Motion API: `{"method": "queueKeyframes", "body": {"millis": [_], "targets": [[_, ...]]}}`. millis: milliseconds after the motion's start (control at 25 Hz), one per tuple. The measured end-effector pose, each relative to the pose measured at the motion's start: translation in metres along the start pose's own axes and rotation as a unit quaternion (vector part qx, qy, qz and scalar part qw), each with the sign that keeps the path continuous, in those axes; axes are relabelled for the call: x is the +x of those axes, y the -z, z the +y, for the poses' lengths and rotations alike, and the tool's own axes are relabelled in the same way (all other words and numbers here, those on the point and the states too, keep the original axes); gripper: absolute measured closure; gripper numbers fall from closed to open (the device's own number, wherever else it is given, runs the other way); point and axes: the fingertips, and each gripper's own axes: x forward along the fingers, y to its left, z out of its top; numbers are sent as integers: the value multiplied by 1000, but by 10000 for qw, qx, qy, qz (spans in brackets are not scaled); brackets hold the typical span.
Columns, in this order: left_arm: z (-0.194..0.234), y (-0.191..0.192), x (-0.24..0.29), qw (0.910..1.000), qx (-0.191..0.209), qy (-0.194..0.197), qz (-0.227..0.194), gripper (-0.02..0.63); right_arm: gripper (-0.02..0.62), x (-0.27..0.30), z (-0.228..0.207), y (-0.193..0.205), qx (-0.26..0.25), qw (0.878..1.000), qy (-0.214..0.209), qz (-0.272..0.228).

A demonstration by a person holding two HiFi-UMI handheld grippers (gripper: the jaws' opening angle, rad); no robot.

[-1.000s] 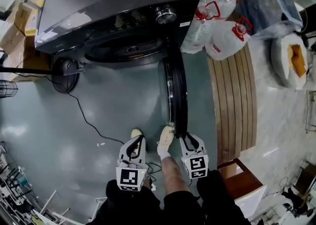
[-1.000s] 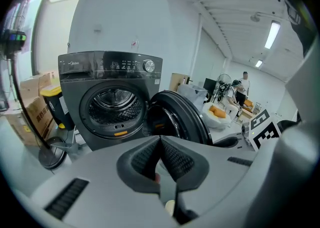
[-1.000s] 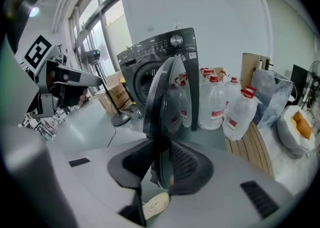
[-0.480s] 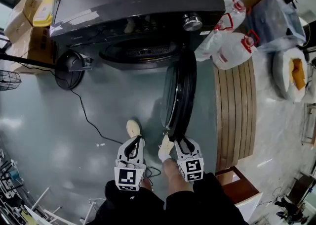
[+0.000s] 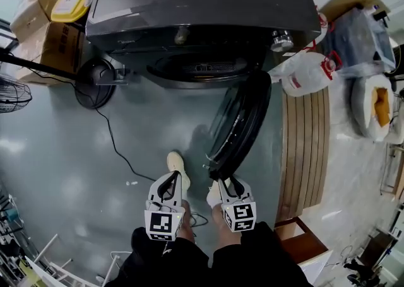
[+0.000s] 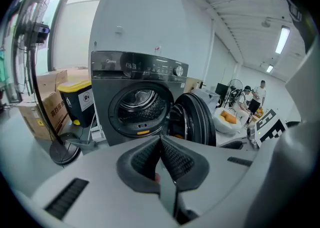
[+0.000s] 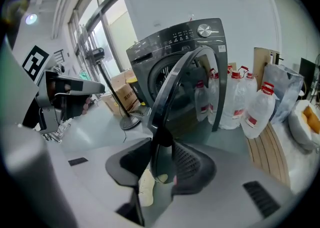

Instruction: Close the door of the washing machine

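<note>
A dark grey front-loading washing machine [image 5: 202,2] stands at the top of the head view, its round drum opening [image 5: 202,68] uncovered. Its round door [image 5: 243,122] is hinged on the right and stands about half open, slanting down to the left. My right gripper [image 5: 226,181] is at the door's free edge. In the right gripper view the door rim [image 7: 175,86] runs between the jaws of that gripper [image 7: 162,147], which are opening. My left gripper [image 5: 172,178] hangs just left of it, shut on nothing [image 6: 160,139], facing the machine [image 6: 135,101].
Water jugs [image 5: 309,74] and a slatted wooden platform [image 5: 303,140] lie right of the door. A floor fan's base [image 5: 95,84] with a trailing cable [image 5: 117,147] sits left of the machine, near cardboard boxes [image 5: 53,43]. The person's shoe [image 5: 177,163] is below the door.
The door has swung from edge-on toward the drum opening, its free edge going left. Both grippers have moved left with it.
</note>
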Motion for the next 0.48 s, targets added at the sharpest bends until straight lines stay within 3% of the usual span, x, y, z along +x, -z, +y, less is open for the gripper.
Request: {"method": "queueKeyframes", "body": {"millis": [480], "targets": [[72,-14,1,9999,-69,94,40,583,443,50,55,-37,324,9995,42,41]]}}
